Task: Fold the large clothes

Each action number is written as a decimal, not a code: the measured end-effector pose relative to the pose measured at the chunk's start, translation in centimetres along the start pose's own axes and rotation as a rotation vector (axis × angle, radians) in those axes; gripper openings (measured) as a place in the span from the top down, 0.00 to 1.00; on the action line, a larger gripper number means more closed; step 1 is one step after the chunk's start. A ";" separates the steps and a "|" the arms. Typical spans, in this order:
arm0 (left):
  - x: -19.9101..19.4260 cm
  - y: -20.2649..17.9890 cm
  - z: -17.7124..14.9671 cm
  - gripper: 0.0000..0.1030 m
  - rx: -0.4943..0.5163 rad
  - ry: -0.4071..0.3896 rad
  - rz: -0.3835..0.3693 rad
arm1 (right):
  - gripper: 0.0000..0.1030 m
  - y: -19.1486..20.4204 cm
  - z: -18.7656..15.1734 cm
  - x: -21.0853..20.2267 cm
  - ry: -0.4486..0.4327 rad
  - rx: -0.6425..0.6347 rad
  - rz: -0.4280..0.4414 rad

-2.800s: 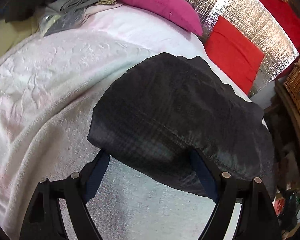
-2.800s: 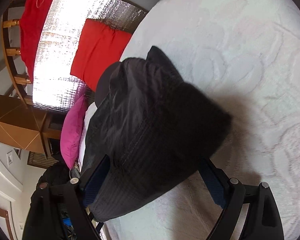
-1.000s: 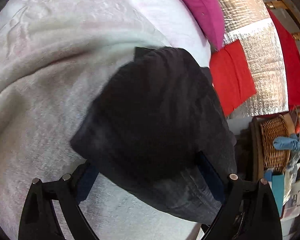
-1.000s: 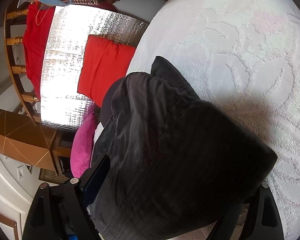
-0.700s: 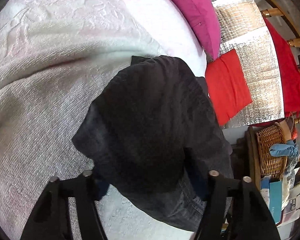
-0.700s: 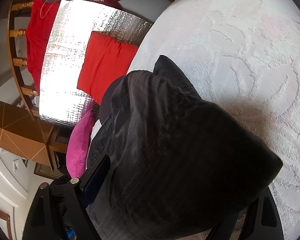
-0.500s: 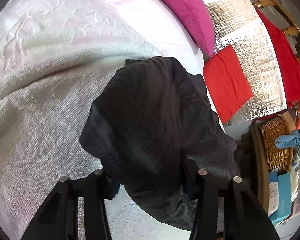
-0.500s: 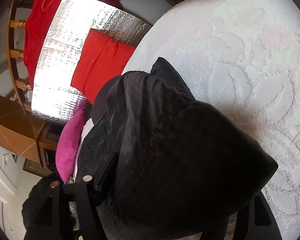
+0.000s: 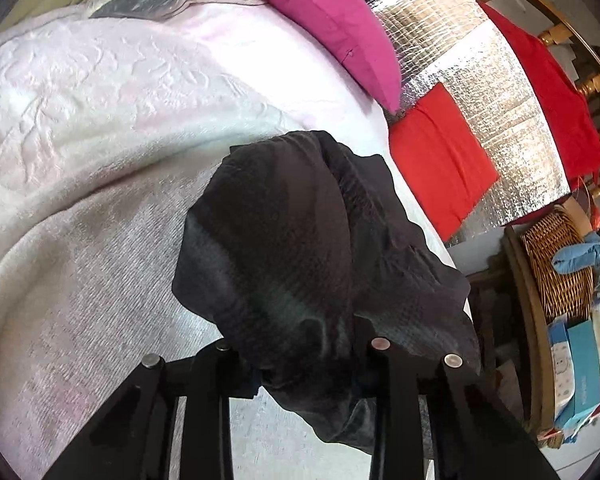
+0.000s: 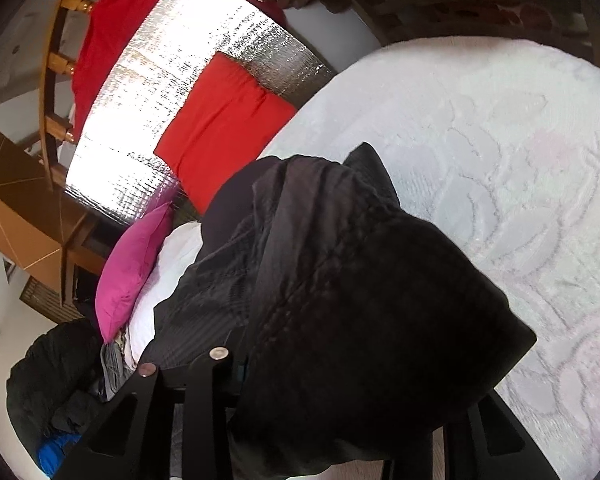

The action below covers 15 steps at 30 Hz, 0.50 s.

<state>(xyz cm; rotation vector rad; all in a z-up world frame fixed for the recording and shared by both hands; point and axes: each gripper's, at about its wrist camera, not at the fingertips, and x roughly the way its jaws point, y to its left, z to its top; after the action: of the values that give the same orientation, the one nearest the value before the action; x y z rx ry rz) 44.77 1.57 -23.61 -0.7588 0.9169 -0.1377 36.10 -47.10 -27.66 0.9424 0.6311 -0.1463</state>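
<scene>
A folded black garment (image 9: 300, 248) lies on a pale pink-white bedspread (image 9: 100, 128). In the left wrist view my left gripper (image 9: 300, 364) is shut on the garment's near edge, and the cloth bunches between the fingers. In the right wrist view the same black garment (image 10: 340, 300) drapes over my right gripper (image 10: 340, 368). Its left finger (image 10: 216, 364) has come in against the cloth, and the right finger is hidden under the fabric. The gripper looks shut on the garment.
A magenta pillow (image 9: 328, 20) and a red cushion (image 9: 436, 152) lean on a silver foil panel (image 9: 492, 92) at the bed's far side. A wicker basket (image 9: 552, 264) and boxes stand to the right. Dark clothes (image 10: 52, 372) pile beside the bed.
Both grippers have closed from wide open onto the black garment's near edge. The cloth now bunches and lifts a little between the fingers.
</scene>
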 end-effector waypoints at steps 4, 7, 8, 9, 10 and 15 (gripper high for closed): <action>-1.7 -0.3 -1.1 0.71 0.040 0.020 0.007 | 0.61 -0.2 -0.6 -1.9 0.007 0.000 -0.006; -3.3 -0.2 -2.2 0.71 0.078 0.045 0.015 | 0.61 -0.6 -1.6 -4.0 0.018 -0.011 -0.012; -3.8 -0.1 -2.7 0.71 0.089 0.053 0.014 | 0.61 -0.6 -1.8 -4.7 0.018 -0.017 -0.011; -4.5 -0.1 -3.0 0.71 0.098 0.059 0.014 | 0.61 -0.8 -2.3 -5.6 0.019 -0.021 -0.009; -4.9 0.1 -3.3 0.71 0.104 0.061 0.015 | 0.61 -0.7 -2.6 -6.0 0.020 -0.023 -0.009; -6.8 1.4 -5.5 0.71 0.131 0.073 0.032 | 0.61 -1.8 -5.3 -9.5 0.029 -0.039 -0.018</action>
<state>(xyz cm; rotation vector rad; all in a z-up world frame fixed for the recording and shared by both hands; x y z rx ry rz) 36.08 2.45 -22.04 -0.6209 0.9791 -0.1964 25.42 -45.41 -25.82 0.9028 0.6670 -0.1367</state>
